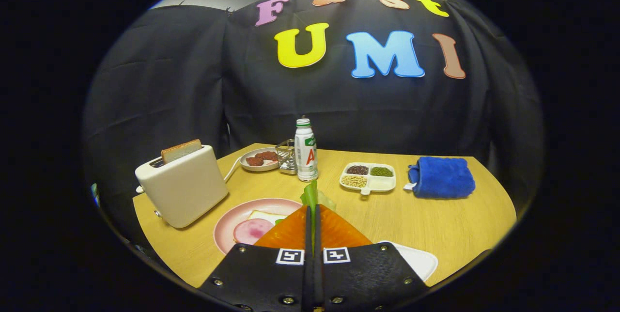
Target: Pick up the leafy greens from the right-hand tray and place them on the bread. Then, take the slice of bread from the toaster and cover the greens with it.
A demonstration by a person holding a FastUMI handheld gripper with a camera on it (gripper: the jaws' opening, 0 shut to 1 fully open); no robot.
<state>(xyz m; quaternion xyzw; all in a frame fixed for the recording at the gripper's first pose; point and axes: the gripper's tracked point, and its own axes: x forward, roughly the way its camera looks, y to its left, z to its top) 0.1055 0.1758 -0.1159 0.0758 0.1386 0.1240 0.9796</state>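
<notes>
My gripper (pixel 312 210) is shut on the leafy greens (pixel 311 196), whose pale green tip sticks up from between the orange fingers (pixel 286 234). Just left of the fingers lies a pink plate (pixel 227 227) carrying a slice of bread (pixel 264 216) topped with a round pink slice of ham (pixel 252 229). The fingers hide part of the plate. Further left stands a cream toaster (pixel 183 187) with a slice of bread (pixel 180 150) sticking up out of its slot. A white tray (pixel 420 261) peeks out to the right of the fingers, near the table's front edge.
Beyond the fingers stand a white bottle (pixel 305 150), a small metal rack (pixel 286 156) and a plate of brown patties (pixel 259 160). A divided dish of beans (pixel 368 177) and a folded blue towel (pixel 441 177) lie at the back right of the wooden table (pixel 436 225).
</notes>
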